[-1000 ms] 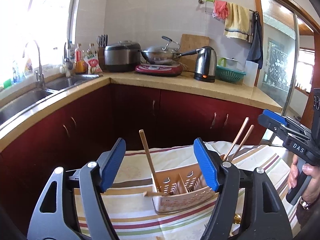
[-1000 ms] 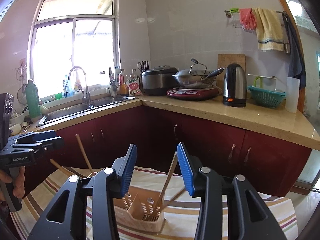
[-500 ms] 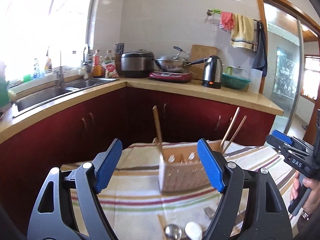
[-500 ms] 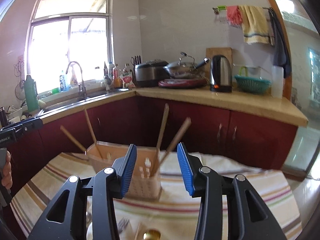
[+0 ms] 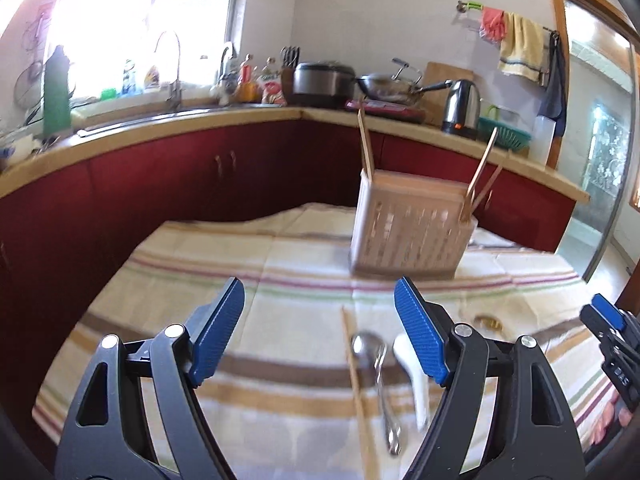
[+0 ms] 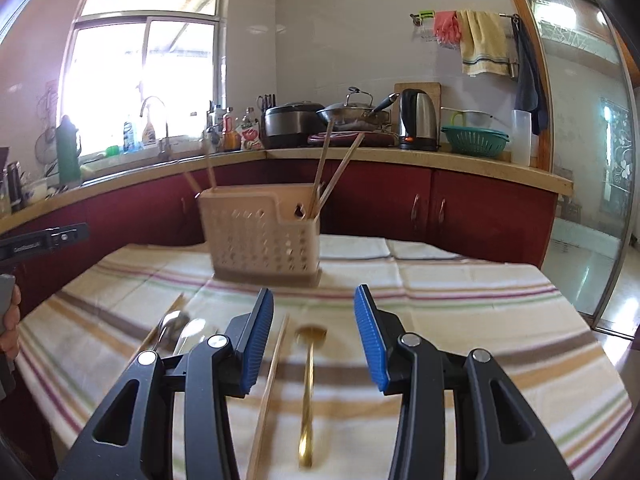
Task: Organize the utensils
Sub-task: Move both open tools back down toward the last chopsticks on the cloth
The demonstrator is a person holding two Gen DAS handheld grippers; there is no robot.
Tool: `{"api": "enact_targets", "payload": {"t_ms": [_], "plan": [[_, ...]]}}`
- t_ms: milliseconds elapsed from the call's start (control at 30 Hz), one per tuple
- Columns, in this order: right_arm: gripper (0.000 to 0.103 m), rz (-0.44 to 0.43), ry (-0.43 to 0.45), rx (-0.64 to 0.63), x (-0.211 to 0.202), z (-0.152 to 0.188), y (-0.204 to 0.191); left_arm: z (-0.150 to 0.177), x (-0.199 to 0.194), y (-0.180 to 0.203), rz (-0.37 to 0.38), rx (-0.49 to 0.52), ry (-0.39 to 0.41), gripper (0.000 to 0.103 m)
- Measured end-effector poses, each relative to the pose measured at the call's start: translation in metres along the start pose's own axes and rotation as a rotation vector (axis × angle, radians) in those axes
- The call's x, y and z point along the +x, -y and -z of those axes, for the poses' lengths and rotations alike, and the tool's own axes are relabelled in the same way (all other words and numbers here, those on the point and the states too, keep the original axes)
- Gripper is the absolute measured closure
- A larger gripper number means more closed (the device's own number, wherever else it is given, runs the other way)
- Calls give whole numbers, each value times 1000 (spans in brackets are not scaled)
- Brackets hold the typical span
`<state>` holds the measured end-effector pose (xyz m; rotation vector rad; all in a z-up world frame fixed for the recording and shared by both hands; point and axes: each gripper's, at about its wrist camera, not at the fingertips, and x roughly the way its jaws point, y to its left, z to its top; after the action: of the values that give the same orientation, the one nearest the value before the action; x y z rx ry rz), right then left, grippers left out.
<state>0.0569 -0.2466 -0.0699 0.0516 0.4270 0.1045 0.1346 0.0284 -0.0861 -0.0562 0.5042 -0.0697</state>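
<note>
Left hand-held gripper point(image 5: 318, 330): jaws spread wide, nothing between the blue pads, hovering over the near part of the bench point(image 5: 168, 320), which is covered in a striped cream cloth. Right hand-held gripper point(image 6: 314, 336): also spread apart and empty, above the cloth.

Beige perforated plastic utensil caddy point(image 5: 408, 228) stands upright at the far side of the bench. Wooden chopsticks stick out of it: one point(image 5: 365, 144) at its left end, a leaning pair point(image 5: 482, 172) at its right end in the left view. In the right view the caddy point(image 6: 260, 236) shows two sticks point(image 6: 334, 164) on its right side and two shorter-looking ends point(image 6: 200, 172) on its left.

Loose on the cloth, near side:
- long wooden chopstick point(image 5: 354, 376), lying near-to-far, just left of the spoons
- stainless steel spoon point(image 5: 374, 364), bowl pointing far
- white ceramic spoon point(image 5: 412, 372) just right of the steel one, partly behind my left gripper's right finger
- gold-coloured metal spoon point(image 6: 308, 384), lying between the right gripper's fingers in view, with another wooden chopstick point(image 6: 272, 384) just to its left

Frames are motion-blurred, so fine detail is soft.
</note>
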Motion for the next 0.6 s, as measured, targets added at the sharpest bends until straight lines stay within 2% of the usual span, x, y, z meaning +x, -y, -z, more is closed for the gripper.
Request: {"api": "enact_targets", "payload": {"t_ms": [333, 533, 600], "plan": [[62, -74, -73, -21, -23, 54, -24, 63, -29, 0, -31, -12, -34, 27], [69, -78, -121, -9, -25, 76, -25, 93, -32, 9, -25, 0, -80, 27], [75, -85, -164, -4, -21, 84, -25, 102, -29, 12, -21, 8, -104, 27]]}}
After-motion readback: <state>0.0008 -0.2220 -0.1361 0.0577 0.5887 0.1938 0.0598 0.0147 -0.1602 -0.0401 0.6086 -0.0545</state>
